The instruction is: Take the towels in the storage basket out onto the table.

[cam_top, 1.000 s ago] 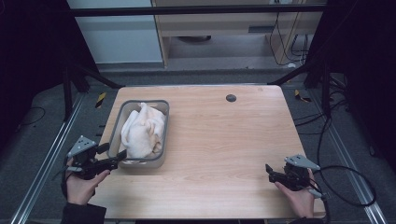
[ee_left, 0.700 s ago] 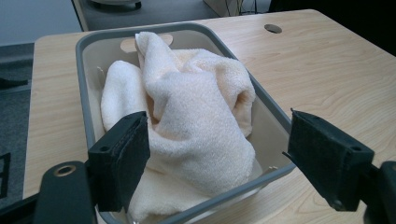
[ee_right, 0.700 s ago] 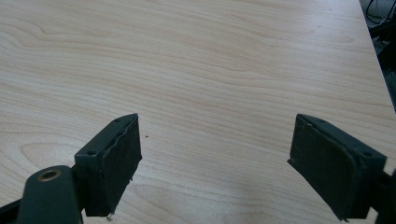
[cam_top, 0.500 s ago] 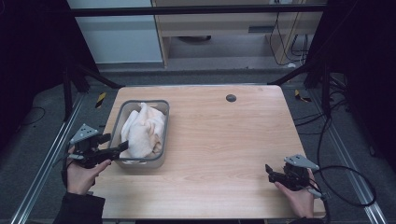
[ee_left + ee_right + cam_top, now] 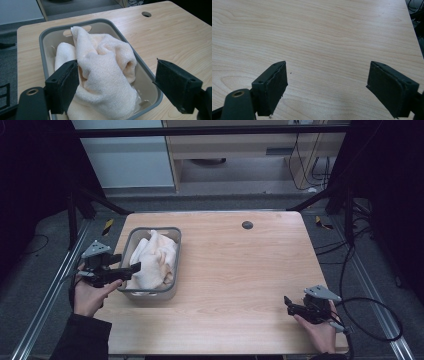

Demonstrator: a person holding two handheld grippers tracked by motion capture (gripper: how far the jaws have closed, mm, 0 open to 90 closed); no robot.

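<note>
your left gripper (image 5: pixel 131 268) sits at the left edge of the counter (image 5: pixel 240 270), level with the near half of the grey plastic basin (image 5: pixel 176 251). your left hand (image 5: pixel 90 292) grips it from below and behind, forearm coming up from the bottom left corner in a dark sleeve, and the gripper points across toward the basin with its tips over the near left rim. its jaws stand wide and have just been opening. in the left gripper view the cream towel (image 5: pixel 105 75) lies bunched between them, brushing or just in front of the left pad, while the right pad stands clear of it out past the basin's right wall (image 5: pixel 147 75). the pads do not press on the cloth.

the towel is heaped inside the basin, one fold rising toward the far end where a handle slot shows in the wall. the basin rests on the left part of the counter, well apart from the round cable hole (image 5: pixel 247 224) near the far edge.

your right gripper (image 5: pixel 287 304) lies low over the near right corner of the counter, your right hand (image 5: pixel 320 332) wrapped around its rear, pointing left across the wood. its jaws are spread wide with bare counter between them, seen in the right gripper view (image 5: pixel 327 85).
</note>
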